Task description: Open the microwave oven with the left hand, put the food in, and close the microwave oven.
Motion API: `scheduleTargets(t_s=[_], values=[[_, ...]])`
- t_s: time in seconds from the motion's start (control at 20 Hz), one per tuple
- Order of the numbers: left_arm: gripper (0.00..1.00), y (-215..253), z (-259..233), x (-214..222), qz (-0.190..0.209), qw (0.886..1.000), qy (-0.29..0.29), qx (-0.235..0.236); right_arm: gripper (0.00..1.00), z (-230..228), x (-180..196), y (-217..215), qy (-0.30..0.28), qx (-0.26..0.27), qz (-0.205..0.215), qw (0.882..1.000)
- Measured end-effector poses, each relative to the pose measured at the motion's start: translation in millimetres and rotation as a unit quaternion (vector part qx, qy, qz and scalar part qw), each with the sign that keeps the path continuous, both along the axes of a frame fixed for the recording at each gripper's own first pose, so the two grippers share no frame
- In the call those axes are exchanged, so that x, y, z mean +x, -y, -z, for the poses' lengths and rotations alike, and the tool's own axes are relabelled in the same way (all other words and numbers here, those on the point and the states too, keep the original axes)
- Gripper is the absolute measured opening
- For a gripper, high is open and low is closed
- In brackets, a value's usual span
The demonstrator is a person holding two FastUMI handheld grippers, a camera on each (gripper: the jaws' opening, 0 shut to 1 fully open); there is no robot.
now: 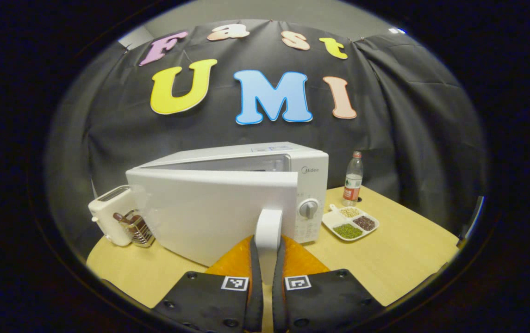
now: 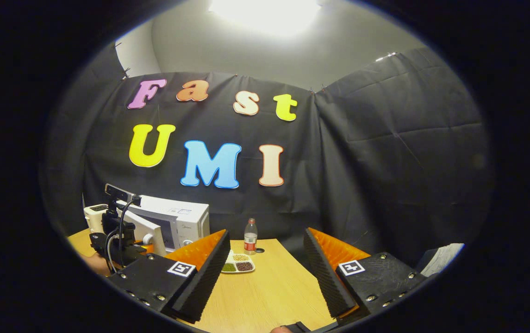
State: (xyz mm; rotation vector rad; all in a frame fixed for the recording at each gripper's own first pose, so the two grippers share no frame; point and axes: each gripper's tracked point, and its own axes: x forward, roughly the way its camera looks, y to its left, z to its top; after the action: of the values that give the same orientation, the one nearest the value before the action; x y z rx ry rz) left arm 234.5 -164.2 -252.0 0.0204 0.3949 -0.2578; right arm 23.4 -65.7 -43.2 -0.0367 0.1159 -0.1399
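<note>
A white microwave oven (image 1: pixel 308 185) stands on the wooden table, its door (image 1: pixel 209 208) swung partly out. My left gripper (image 1: pixel 267 259) is shut on the door's white handle (image 1: pixel 268 226), both pads pressing its sides. A white divided plate of beans and grains (image 1: pixel 350 223) lies to the right of the oven. In the right gripper view, my right gripper (image 2: pixel 265 259) hangs open above the table with nothing between its fingers. There the food plate (image 2: pixel 238 265) lies ahead of it. The oven (image 2: pixel 179 222) and the other gripper (image 2: pixel 116 243) at its door sit far left.
A cream toaster (image 1: pixel 109 217) with a wire rack stands left of the oven. A plastic bottle with a red label (image 1: pixel 352 180) stands behind the plate near the black cloth wall. The table's right edge (image 1: pixel 436 259) runs close to the plate's side.
</note>
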Motion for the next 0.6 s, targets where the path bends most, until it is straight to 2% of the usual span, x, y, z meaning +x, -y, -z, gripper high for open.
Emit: scheduleTargets(t_s=[0.3,0.4,0.45,0.55,0.6], values=[[0.14,-58,-2,-49,-0.065,0.998,-0.008,0.025,0.96,2,-13,-22,0.004,0.029,-0.084,0.996],[0.16,-77,-2,-62,-0.084,0.996,-0.012,0.027,0.96,3,-14,-29,0.001,0.033,-0.101,0.994],[0.17,-85,-3,-67,-0.088,0.996,-0.012,0.028,0.96,2,-15,-33,0.003,0.037,-0.105,0.994],[0.12,-101,-3,-77,-0.091,0.995,-0.013,0.028,0.96,-4,-19,-50,0.01,0.047,-0.118,0.992],[0.14,-109,-3,-81,-0.091,0.995,-0.013,0.026,0.96,-5,-18,-60,0.011,0.048,-0.124,0.991]])
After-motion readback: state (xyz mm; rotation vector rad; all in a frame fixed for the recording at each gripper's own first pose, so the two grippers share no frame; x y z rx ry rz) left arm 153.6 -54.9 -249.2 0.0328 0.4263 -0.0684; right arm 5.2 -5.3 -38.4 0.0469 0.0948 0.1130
